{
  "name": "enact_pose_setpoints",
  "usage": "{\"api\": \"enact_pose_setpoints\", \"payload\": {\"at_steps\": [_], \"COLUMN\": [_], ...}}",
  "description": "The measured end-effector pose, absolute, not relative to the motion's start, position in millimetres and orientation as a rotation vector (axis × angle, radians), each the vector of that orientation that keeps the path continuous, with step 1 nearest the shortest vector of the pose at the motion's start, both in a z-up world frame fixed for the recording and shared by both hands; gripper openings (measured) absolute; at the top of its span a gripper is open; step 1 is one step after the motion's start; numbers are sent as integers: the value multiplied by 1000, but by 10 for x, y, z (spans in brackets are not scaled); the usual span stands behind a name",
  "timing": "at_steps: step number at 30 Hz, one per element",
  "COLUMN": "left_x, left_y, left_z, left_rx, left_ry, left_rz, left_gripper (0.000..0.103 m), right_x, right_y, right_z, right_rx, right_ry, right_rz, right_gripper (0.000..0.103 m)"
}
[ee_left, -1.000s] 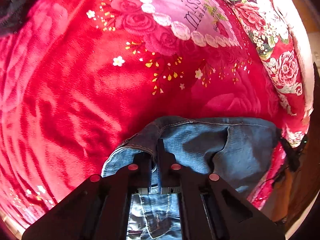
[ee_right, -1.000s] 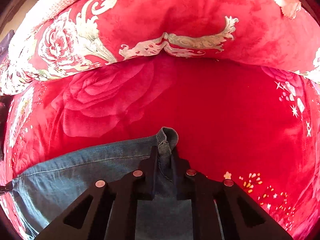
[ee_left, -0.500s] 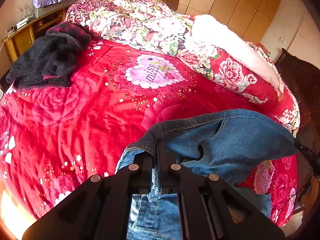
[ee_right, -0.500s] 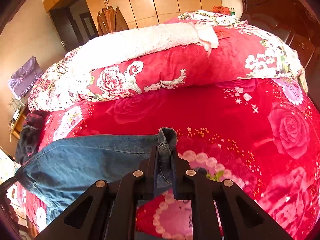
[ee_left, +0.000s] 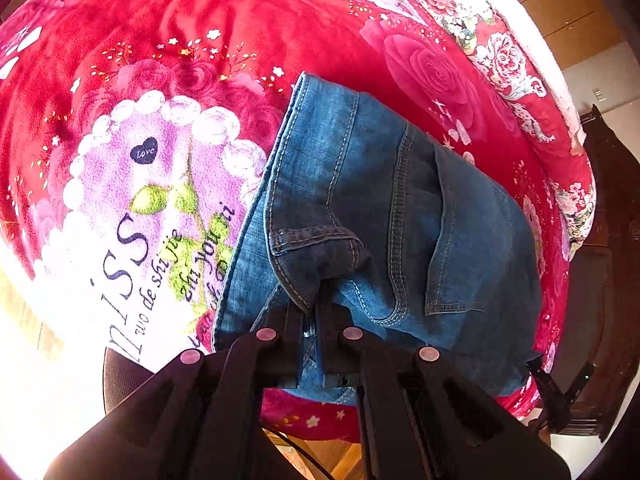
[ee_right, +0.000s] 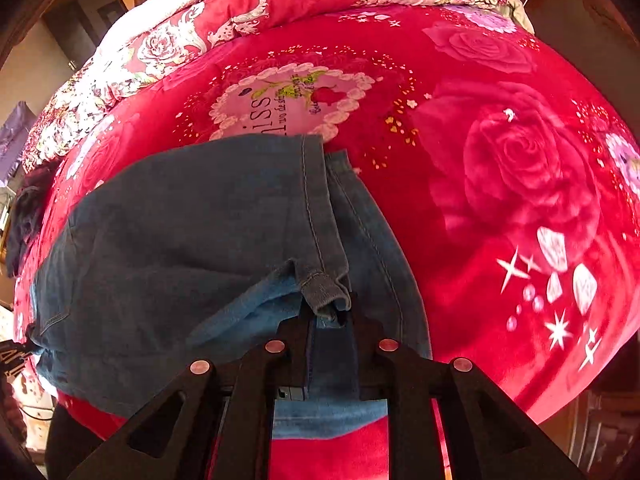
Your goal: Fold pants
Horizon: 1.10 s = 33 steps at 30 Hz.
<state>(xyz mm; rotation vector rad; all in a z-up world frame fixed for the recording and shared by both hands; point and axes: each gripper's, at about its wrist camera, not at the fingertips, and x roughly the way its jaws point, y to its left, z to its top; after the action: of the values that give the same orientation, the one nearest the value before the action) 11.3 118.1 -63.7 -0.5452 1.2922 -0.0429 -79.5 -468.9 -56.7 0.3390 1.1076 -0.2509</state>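
Blue denim pants [ee_left: 400,216] lie doubled over on the red rose blanket [ee_left: 192,16], stitched waistband and back pocket facing up. My left gripper [ee_left: 310,304] is shut on a waistband corner with a belt loop. In the right wrist view the pants [ee_right: 192,232] spread to the left, folded over a lower layer. My right gripper [ee_right: 332,312] is shut on the other waistband corner near the blanket's [ee_right: 500,184] front edge.
A pink heart print with "miss" lettering [ee_left: 152,208] lies left of the pants and beyond them in the right wrist view [ee_right: 288,100]. A floral quilt roll [ee_right: 248,12] runs along the bed's far side. Dark clothes [ee_right: 24,216] sit at far left. Dark wooden furniture [ee_left: 608,264] stands right.
Both grippers carried the waistband over and down toward the bed's near edge. The pants, held raised before, now lie doubled over on the blanket. Both grips are unchanged.
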Motion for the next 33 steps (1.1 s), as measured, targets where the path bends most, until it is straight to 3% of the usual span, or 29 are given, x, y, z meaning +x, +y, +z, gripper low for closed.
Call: {"api": "enact_pose_setpoints", "payload": {"at_steps": [4, 7, 8, 9, 10, 11, 12, 20, 24, 25, 26, 27, 28, 33], "left_x": [-94, -208, -201, -177, -133, -95, -52, 246, 365, 397, 422, 439, 433, 190], "left_y": [1197, 1219, 1206, 1177, 1131, 1074, 1009, 743, 722, 717, 721, 722, 739, 807], "left_z": [-370, -259, -241, -233, -236, -255, -293, -793, -907, -925, -930, -905, -857, -393], "left_rx": [-525, -607, -640, -665, -672, -672, -678, -778, -759, -765, -770, -770, -764, -730], "left_ry": [1275, 1249, 1240, 1228, 1216, 1212, 1214, 1342, 1351, 1360, 1363, 1359, 1347, 1272], "left_rz": [-67, -113, -123, -140, -149, -139, -143, -134, -105, -112, -123, -142, -155, -247], "left_gripper": [7, 12, 22, 31, 50, 58, 59, 59, 57, 51, 27, 15, 10, 9], "right_x": [-1024, -1139, -1148, -1134, -1112, -1079, -1037, -942, -874, -835, -802, -775, -774, -991], "right_y": [-4665, -4728, -4756, -4788, -4814, -4819, -4812, -4730, -4717, -4738, -4750, -4760, -4771, -4742], "right_z": [-264, -81, -75, -95, -147, -214, -289, -766, -826, -860, -875, -867, -827, -361], "right_rx": [379, 484, 532, 591, 656, 706, 744, 1051, 1031, 1036, 1031, 1020, 1017, 975], "right_ry": [1036, 957, 943, 934, 931, 939, 954, 994, 994, 984, 985, 980, 957, 839], "right_rz": [-269, -264, -257, -248, -238, -225, -221, -188, -212, -197, -195, -192, -179, -75], "right_gripper": [22, 42, 49, 50, 50, 50, 50, 50, 48, 34, 3, 2, 2, 1]}}
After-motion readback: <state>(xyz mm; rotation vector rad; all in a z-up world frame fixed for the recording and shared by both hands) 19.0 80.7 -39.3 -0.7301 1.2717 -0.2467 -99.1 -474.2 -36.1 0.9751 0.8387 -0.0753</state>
